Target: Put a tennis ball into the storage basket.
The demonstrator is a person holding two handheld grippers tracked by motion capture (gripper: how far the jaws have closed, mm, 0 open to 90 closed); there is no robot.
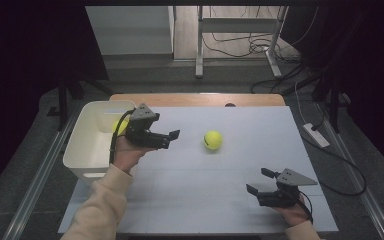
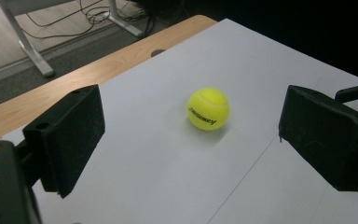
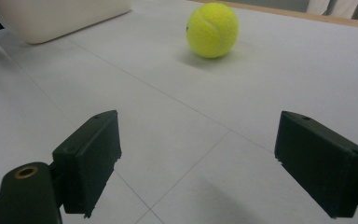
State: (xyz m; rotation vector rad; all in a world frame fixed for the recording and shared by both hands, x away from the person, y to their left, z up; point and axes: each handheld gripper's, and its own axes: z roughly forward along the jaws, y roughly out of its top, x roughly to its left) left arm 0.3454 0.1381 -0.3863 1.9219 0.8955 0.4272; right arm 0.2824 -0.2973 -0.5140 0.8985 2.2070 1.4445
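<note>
- The left gripper (image 1: 174, 134), jaws spread wide and holding nothing, points at the tennis ball (image 1: 213, 140) lying free at the centre of the white table (image 1: 195, 200).
- A jaw clipping it first could roll the ball away.
- Closing off-centre could squirt it out.
- The right gripper (image 1: 259, 182), lower right, is likewise wide and empty.
- The white bin (image 1: 82, 145) at left already holds a second ball (image 1: 120, 125).

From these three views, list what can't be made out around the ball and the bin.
- Second ball in the white bin, high view: mostly hidden by the left gripper.
- Print on the table ball, left gripper view: too small to read.
- Bin, right gripper view: cut off by the top edge.
</note>
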